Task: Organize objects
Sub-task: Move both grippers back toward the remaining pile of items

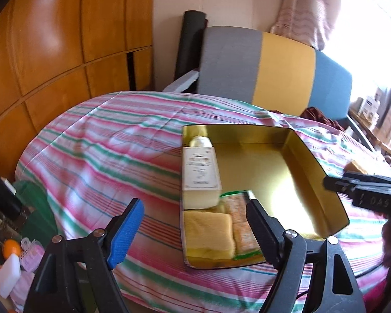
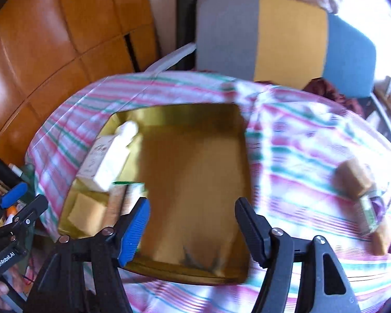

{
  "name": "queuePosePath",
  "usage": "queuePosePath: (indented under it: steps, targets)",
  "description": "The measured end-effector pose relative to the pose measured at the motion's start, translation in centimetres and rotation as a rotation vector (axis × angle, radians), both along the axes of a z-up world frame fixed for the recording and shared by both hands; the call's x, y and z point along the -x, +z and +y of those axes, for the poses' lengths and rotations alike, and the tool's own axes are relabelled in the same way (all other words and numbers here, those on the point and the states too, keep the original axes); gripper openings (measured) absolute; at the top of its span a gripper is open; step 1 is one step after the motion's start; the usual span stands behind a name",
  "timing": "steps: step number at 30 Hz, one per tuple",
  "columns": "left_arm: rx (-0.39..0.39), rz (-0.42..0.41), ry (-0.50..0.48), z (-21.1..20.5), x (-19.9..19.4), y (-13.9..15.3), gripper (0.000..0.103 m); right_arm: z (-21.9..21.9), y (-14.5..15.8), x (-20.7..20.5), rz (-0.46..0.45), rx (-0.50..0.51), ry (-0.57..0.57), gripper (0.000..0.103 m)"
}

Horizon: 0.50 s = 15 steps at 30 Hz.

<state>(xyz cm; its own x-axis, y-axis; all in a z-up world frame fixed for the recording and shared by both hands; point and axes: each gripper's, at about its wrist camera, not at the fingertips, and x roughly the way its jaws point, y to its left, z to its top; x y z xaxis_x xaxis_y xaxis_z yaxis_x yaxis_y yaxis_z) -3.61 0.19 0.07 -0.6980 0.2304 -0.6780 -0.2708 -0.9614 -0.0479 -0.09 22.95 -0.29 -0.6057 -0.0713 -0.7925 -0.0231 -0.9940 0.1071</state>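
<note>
An open gold tin (image 1: 273,172) (image 2: 195,169) lies on the striped bedspread (image 1: 104,143). Along its left side are a white labelled bottle (image 1: 200,172) (image 2: 112,161), a yellow block (image 1: 208,232) (image 2: 87,212) and a wrapped packet (image 1: 241,224) (image 2: 122,198). My left gripper (image 1: 194,203) hangs open over the tin's near left corner, holding nothing. Above the tin's bare middle, my right gripper (image 2: 192,203) is open and empty. On the bedspread to the right of the tin lie a tan block (image 2: 352,177) (image 1: 355,167), a wrapped packet (image 2: 368,214) and another tan piece (image 2: 382,237).
A chair back (image 1: 273,65) in grey, yellow and blue stands behind the bed, with a wooden wardrobe (image 1: 52,52) to the left. Low on the left are a green bin (image 1: 36,203), an orange (image 1: 11,247) and a white bottle (image 1: 9,274). Shelves with boxes (image 1: 370,109) are far right.
</note>
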Motion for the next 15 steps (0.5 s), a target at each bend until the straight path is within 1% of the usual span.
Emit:
queuePosePath:
  steps: [4,7,9,12,15]
  targets:
    - [0.017,0.009,-0.053,2.4,-0.5,0.4,0.084,4.5,0.7,-1.6,0.031,-0.024,-0.083,0.075]
    - [0.030,0.015,-0.097,4.2,-0.7,0.6,0.085,8.0,0.9,-2.6,0.041,-0.047,-0.155,0.080]
    - [0.038,0.016,-0.119,5.4,-0.9,0.8,0.085,10.4,1.0,-3.2,0.045,-0.069,-0.206,0.081]
    - [0.042,0.021,-0.164,7.2,-1.3,1.1,0.086,14.5,1.0,-4.3,0.051,-0.106,-0.297,0.082]
    - [0.035,0.019,-0.221,9.2,-1.6,1.5,0.086,19.0,0.9,-5.5,0.064,-0.154,-0.417,0.082]
